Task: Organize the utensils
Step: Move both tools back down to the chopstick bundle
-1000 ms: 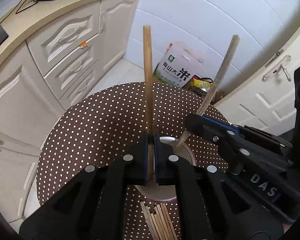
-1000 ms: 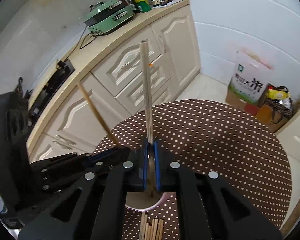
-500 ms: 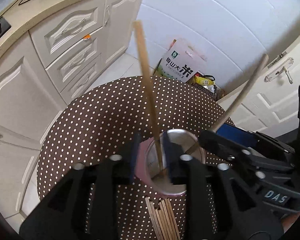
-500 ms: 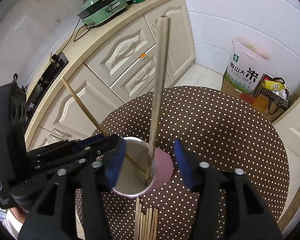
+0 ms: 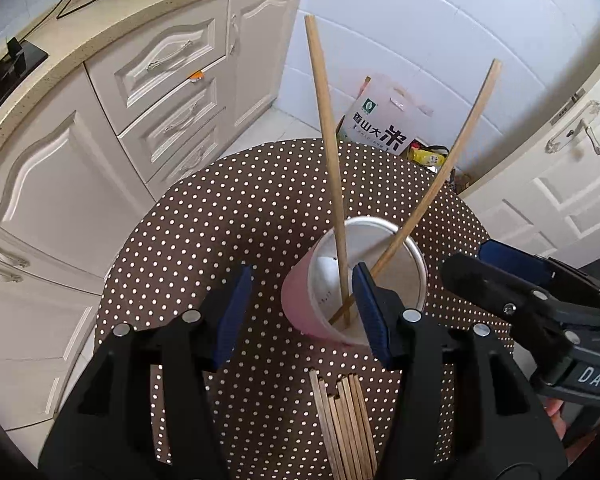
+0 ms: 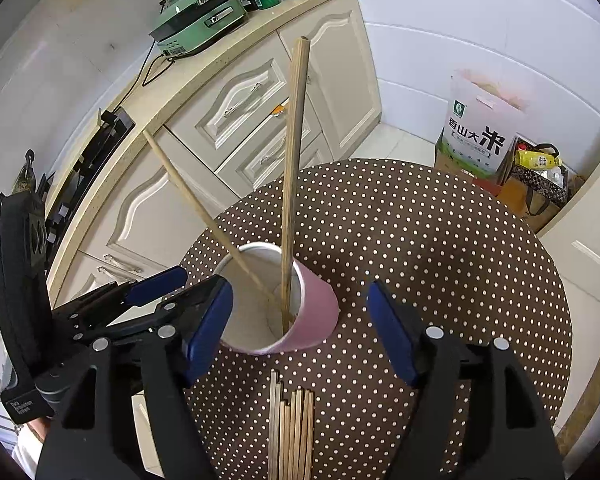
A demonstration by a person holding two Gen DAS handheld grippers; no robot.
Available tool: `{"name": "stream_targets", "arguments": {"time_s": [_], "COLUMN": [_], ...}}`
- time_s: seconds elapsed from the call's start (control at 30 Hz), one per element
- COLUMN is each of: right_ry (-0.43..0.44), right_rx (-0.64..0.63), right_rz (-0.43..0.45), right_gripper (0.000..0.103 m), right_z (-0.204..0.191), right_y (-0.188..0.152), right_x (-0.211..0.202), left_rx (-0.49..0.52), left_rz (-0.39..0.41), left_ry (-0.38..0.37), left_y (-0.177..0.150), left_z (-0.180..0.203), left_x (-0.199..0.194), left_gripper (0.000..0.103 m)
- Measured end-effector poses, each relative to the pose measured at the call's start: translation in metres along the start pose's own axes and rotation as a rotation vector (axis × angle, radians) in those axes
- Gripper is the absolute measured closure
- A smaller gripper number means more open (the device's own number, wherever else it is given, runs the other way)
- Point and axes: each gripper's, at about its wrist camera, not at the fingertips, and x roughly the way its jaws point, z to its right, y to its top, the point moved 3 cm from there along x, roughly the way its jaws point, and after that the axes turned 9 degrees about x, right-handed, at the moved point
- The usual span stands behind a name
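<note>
Two chopsticks stand in the pink cup [image 5: 320, 304] on the polka-dot table [image 6: 440, 240], leaning against opposite sides of the rim so they stay upright: one chopstick [image 5: 326, 152] steep, the other chopstick [image 5: 440, 184] slanted. Left tongs [image 5: 300, 312] opening, nothing gripped; the cup sits partly between the jaws, with no visible pressure from the pads. Right tongs [image 6: 300, 328] opening wider, also empty, straddling the cup. Remaining chopsticks [image 6: 290, 432] lie bundled flat on the table just in front of the cup, likely next.
</note>
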Motion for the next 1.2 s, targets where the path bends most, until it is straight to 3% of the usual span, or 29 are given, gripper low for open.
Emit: {"name": "stream_targets", "arguments": {"time_s": [0.47, 0.73, 1.2], "right_ry": [-0.036, -0.061, -0.132], "right_rx": [0.064, 0.071, 0.067], "right_rz": [0.007, 0.003, -0.106], "right_gripper": [0.025, 0.020, 0.017], "right_z": [0.011, 0.019, 0.035], "right_y": [-0.024, -0.039, -0.081], "right_x": [-0.025, -0.034, -0.015], "left_rx": [-0.024, 0.019, 0.008], "left_rz": [0.054, 0.075, -0.010], "left_ry": [0.065, 0.107, 0.116], "left_y": [-0.015, -0.031, -0.084], "left_z": [0.007, 0.017, 0.016], "left_x": [-0.033, -0.047, -0.037], "left_gripper": [0.050, 0.045, 0.042]}}
